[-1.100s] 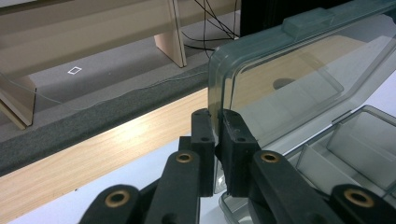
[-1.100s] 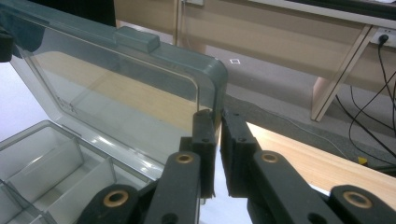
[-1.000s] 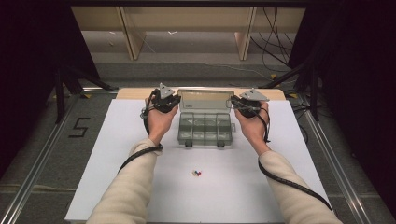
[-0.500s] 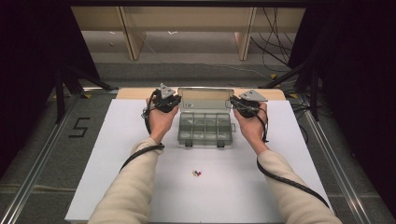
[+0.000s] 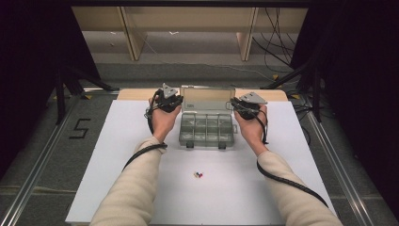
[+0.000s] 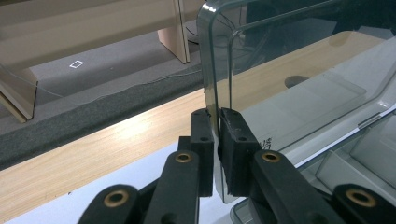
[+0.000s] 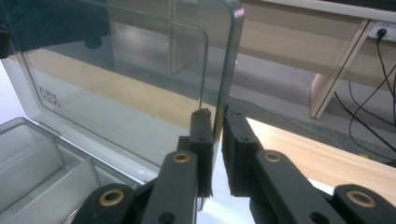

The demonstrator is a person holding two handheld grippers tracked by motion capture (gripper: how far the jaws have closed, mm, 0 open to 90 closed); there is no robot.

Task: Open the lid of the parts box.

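Clear lid (image 5: 208,99) upright | edges pinched: left gripper (image 6: 215,140), right gripper (image 7: 215,140)

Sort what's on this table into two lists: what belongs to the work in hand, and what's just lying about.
In use:
clear plastic compartment box
its raised transparent lid, pinched at each side edge
left gripper
right gripper

Lying about:
small cluster of coloured bits on the white table sheet

From high above our side of the counter (image 5: 117,188) we look forward and down. Each tongs camera sits close behind its own black jaws, facing the clear lid (image 6: 280,93) of the compartment box (image 5: 207,129) from opposite edges; all three views share that lid.
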